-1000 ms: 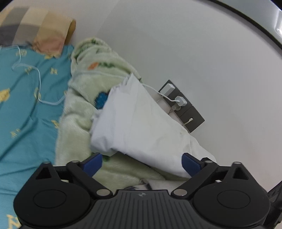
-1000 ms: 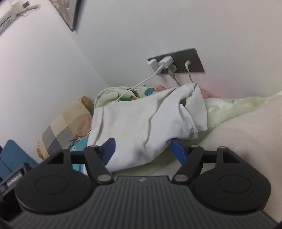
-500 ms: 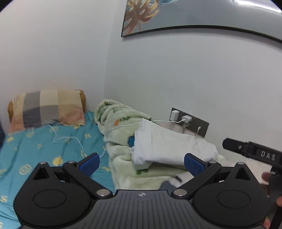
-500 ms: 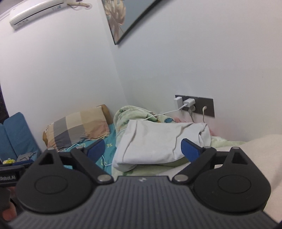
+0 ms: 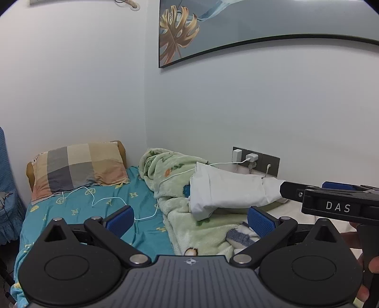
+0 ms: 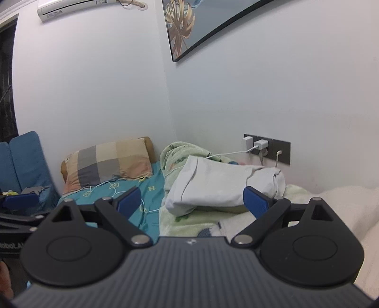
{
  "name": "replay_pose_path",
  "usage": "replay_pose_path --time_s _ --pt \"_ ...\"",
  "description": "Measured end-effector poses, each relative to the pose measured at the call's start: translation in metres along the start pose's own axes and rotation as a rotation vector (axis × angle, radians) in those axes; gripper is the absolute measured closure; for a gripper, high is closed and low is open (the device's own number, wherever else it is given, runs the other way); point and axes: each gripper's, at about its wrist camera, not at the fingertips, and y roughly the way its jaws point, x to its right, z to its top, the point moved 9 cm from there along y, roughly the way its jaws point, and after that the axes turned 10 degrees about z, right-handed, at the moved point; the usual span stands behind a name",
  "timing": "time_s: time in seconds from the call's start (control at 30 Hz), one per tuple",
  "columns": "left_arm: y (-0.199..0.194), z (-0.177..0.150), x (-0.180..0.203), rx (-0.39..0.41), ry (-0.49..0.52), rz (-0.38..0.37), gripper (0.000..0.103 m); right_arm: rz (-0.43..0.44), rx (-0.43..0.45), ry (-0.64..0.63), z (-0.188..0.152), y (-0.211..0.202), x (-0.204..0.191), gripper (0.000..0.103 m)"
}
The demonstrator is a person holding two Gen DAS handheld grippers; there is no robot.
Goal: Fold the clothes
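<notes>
A home bedroom is shown. A bed [image 5: 78,213] w/ a teal printed sheet is set into the corner of two plain white walls. A checked pillow [image 5: 78,165] is laid at its head, and a green fleece blanket [image 5: 175,180] is bunched along the wall side. A wall socket strip [image 6: 267,149] w/ chargers plugged in is seen just above the bedding. A framed leaf print [image 5: 213,28] is hung overhead, an AC unit [image 6: 78,7] is mounted near the ceiling, and a blue chair [image 6: 21,161] is placed beside the bed.
</notes>
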Motion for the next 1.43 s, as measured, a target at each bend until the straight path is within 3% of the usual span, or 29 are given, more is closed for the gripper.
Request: replay_pose_path --time_s 0.4,1.43 --pt "-0.006 -0.007 -0.027 -0.016 -0.083 0.011 0.0 -0.025 -0.007 -0.028 -0.007 -0.004 -0.011 0.008" --pt "-0.01 -0.011 -0.035 -0.027 -0.091 0.028 0.0 -0.03 -0.019 -0.039 -0.01 -0.008 -0.02 0.009"
